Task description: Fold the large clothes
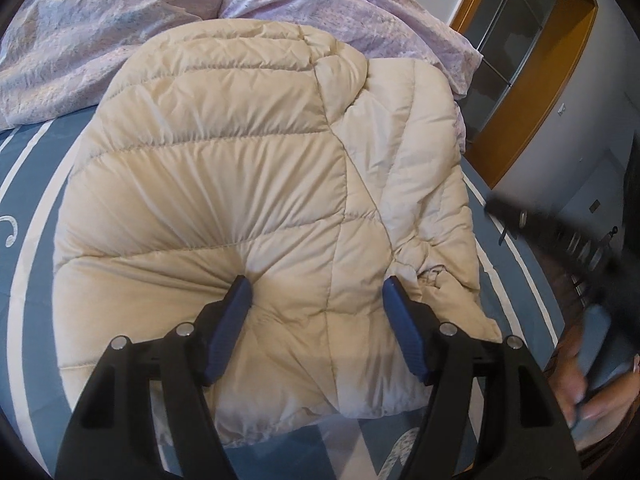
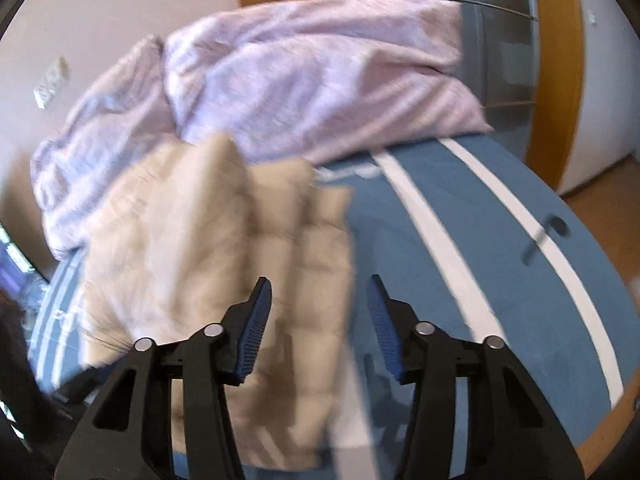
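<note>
A cream quilted puffer jacket (image 1: 240,168) lies folded on the blue bed sheet (image 1: 36,264). My left gripper (image 1: 316,284) is open, its blue fingertips (image 1: 239,286) pressing down into the jacket's near part. In the right wrist view the jacket (image 2: 208,248) is blurred and lies to the left. My right gripper (image 2: 318,284) is open and empty, above the jacket's right edge and the sheet (image 2: 460,248). The right gripper also shows blurred at the right edge of the left wrist view (image 1: 560,240), held by a hand (image 1: 588,380).
A crumpled lilac duvet (image 1: 100,28) lies at the bed's far end, behind the jacket; it also shows in the right wrist view (image 2: 300,80). White stripes (image 2: 436,236) cross the sheet. A wooden-framed door (image 1: 532,60) and wall stand right of the bed.
</note>
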Demonstrator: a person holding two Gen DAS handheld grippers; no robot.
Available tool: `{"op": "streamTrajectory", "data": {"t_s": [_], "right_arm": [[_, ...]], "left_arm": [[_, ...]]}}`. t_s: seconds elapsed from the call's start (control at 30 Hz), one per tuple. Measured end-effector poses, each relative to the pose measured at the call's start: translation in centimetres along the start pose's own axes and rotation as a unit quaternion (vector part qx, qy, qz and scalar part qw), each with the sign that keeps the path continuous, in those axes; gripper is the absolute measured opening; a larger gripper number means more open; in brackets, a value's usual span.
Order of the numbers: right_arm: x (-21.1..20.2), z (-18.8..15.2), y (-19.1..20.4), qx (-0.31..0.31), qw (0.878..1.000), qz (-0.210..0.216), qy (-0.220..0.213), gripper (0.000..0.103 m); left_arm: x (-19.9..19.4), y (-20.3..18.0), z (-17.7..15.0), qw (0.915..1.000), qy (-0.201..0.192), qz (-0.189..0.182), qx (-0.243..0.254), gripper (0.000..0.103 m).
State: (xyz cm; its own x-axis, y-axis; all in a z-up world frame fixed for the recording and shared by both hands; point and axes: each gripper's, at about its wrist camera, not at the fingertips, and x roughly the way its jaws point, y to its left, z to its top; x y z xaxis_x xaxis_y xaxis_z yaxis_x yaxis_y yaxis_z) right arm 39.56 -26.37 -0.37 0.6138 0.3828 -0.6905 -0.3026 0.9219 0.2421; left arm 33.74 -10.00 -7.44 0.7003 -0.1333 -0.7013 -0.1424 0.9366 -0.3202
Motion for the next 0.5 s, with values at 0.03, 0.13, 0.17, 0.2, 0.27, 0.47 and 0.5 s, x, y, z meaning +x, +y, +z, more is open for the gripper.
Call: {"op": "streamTrajectory", "data": {"t_s": [0.03,0.13,0.17,0.2,0.27,0.47,0.5], "right_arm": [[0.2,0.8,0.9,-0.002,1.000,0.017,0.001,0.044],[1.0,2.1,3.2,-0.011,0.998,0.054,0.007,0.037],[1.2,2.3,3.8,-0.015,0.998,0.061,0.008,0.034],[1.5,2.7,4.7,-0.021,0.997,0.073,0.009,0.033],[1.9,3.0,5.6,-0.027,0.996,0.087,0.008,0.033],[2.9,3.9,5.1,-0.003,0.992,0.123,-0.007,0.024],[2.2,4.1,4.9,0.000,0.992,0.127,-0.026,0.024]], "left_arm": [[0.1,-0.1,0.0,1.0000,0.000,0.000,0.001,0.068],[0.5,-0.3,0.0,1.0000,0.002,0.000,0.005,0.068],[0.5,-0.3,0.0,1.0000,0.002,-0.001,0.006,0.068],[0.7,-0.3,0.1,1.0000,0.003,-0.002,0.006,0.068],[0.8,-0.3,0.1,1.0000,0.003,-0.004,0.006,0.068],[0.7,0.1,0.3,0.9999,0.004,-0.014,0.008,0.068],[0.8,0.1,0.3,0.9998,0.004,-0.016,0.008,0.068]]}}
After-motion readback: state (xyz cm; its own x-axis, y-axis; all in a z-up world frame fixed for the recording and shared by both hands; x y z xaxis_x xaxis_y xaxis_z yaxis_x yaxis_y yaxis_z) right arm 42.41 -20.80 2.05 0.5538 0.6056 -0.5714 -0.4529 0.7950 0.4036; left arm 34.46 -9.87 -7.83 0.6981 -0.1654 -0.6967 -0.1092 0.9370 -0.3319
